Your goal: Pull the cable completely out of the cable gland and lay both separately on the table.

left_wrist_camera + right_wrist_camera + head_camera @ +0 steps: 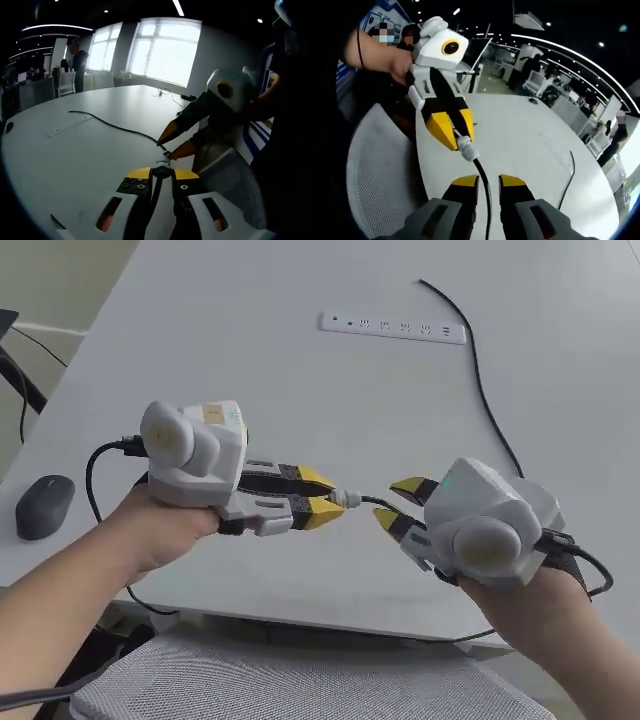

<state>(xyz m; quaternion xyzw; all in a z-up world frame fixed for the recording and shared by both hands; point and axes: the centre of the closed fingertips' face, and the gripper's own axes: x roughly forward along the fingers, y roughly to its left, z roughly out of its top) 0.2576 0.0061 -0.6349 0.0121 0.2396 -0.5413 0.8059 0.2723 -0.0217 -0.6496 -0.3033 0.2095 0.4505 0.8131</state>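
Note:
My left gripper (325,497) is shut on a small grey-white cable gland (346,500), held level above the white table's (300,390) near edge. A thin black cable (372,502) runs out of the gland to the right and passes between the yellow fingertips of my right gripper (400,506), which stand apart around it. In the right gripper view the cable (482,172) lies in the gap of that gripper (489,181), close to the left finger, with the gland (466,146) just ahead. The left gripper view shows the gland (162,162) pinched at the tips.
A white power strip (393,327) lies at the far side of the table, and a black cord (480,370) runs from behind it towards the right edge. A dark mouse (44,505) sits at the left. A mesh chair (300,680) is below the near edge.

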